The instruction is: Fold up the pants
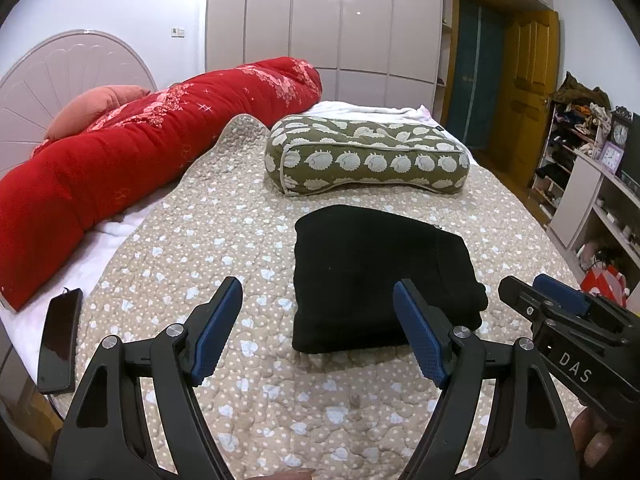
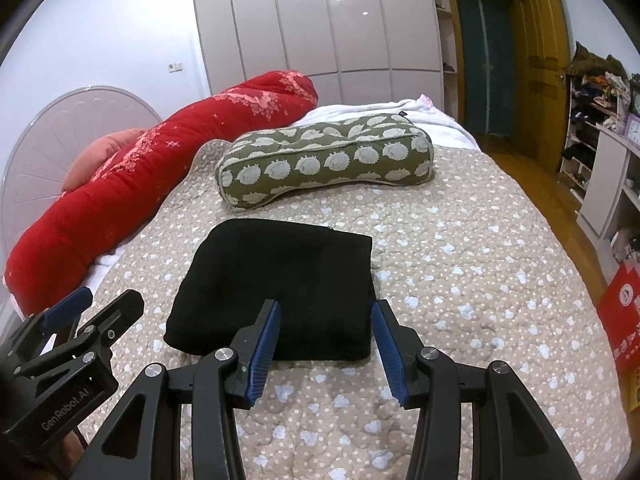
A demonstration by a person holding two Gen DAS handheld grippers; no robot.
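Note:
The black pants (image 1: 376, 272) lie folded into a compact rectangle on the beige quilted bedspread (image 1: 224, 248); they also show in the right wrist view (image 2: 280, 284). My left gripper (image 1: 318, 292) is open and empty, held above the bed just in front of the bundle's near left corner. My right gripper (image 2: 326, 308) is open and empty, just in front of the bundle's near edge. The right gripper also shows at the right edge of the left wrist view (image 1: 560, 300), and the left gripper shows at the lower left of the right wrist view (image 2: 100, 304).
A green patterned pillow (image 1: 364, 156) lies behind the pants. A rolled red quilt (image 1: 132, 148) runs along the left side by the headboard. A dark phone (image 1: 60, 340) lies at the bed's left edge. Shelves (image 1: 592, 184) and a red bag (image 2: 624, 328) stand to the right.

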